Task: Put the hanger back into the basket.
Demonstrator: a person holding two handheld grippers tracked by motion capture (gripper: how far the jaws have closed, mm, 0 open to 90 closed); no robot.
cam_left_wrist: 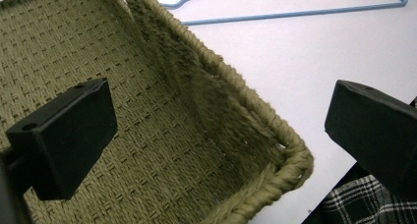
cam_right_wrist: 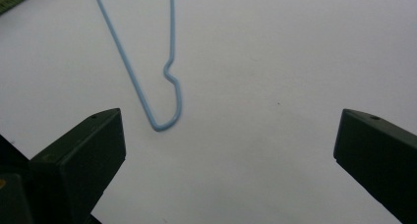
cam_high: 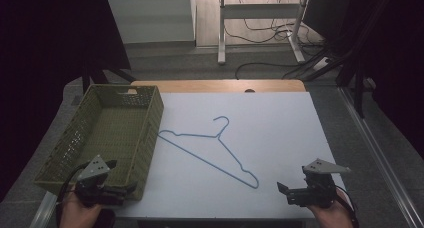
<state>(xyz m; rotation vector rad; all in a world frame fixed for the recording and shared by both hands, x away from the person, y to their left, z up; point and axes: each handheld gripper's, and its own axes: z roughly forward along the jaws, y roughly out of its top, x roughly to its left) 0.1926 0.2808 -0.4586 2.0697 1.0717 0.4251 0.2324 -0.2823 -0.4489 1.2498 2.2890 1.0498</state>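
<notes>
Where high view hides it, basket (cam_left_wrist: 206,81) weave (left gripper view), both jaws wide, empty.

Your white table (cam_high: 280,133) carries a woven basket (cam_high: 107,138) at left and a blue hanger (cam_high: 210,150) near center.

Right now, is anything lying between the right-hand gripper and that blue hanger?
No. In the right gripper view, bare white tabletop separates the open right gripper from the hanger.

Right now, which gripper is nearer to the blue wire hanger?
Right. The right gripper sits just beside the blue wire hanger's near end; the left gripper is farther, over the woven basket's near corner.
</notes>
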